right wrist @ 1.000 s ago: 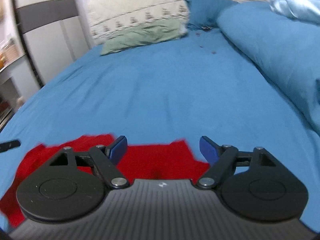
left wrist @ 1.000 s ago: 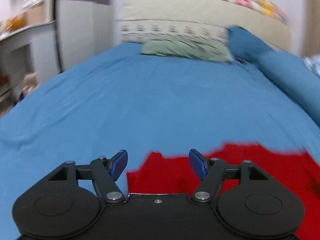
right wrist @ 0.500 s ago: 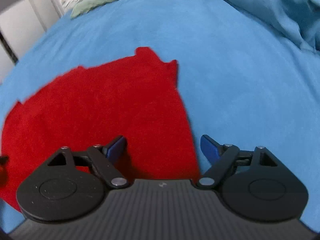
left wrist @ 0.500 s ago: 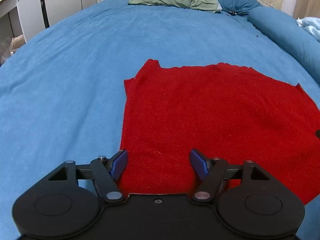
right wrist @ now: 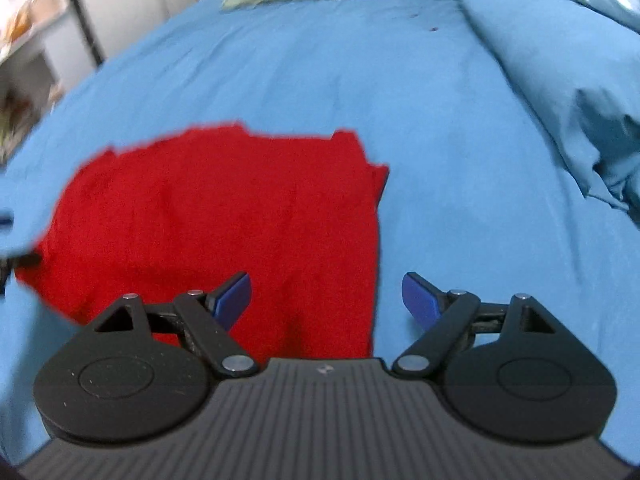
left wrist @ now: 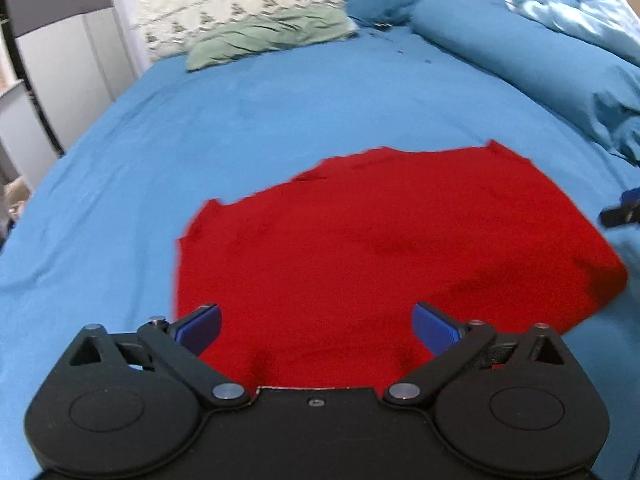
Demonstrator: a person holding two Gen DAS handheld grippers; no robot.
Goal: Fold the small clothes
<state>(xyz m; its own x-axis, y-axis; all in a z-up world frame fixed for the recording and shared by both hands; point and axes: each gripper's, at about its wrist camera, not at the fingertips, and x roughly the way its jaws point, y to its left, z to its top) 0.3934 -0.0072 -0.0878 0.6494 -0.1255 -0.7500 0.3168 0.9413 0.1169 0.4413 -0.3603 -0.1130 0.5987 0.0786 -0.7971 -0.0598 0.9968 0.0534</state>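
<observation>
A small red knit garment (left wrist: 384, 236) lies spread flat on the blue bed sheet (left wrist: 248, 120). It also shows in the right wrist view (right wrist: 224, 216). My left gripper (left wrist: 316, 328) is open and empty, its blue pads over the garment's near left part. My right gripper (right wrist: 328, 300) is open and empty, straddling the garment's near right edge. The right gripper's tip shows at the far right of the left wrist view (left wrist: 622, 210).
A green pillow (left wrist: 268, 38) and a patterned cream headboard cushion (left wrist: 240, 8) lie at the head of the bed. A rolled blue duvet (left wrist: 528, 64) runs along the right side, with a pale blue quilt (left wrist: 576, 8) behind. A white wardrobe (left wrist: 60, 52) stands left.
Both grippers have tilted up and drawn back a little, so the garment sits lower and farther in each view. Both stay open; the garment lies unmoved.
</observation>
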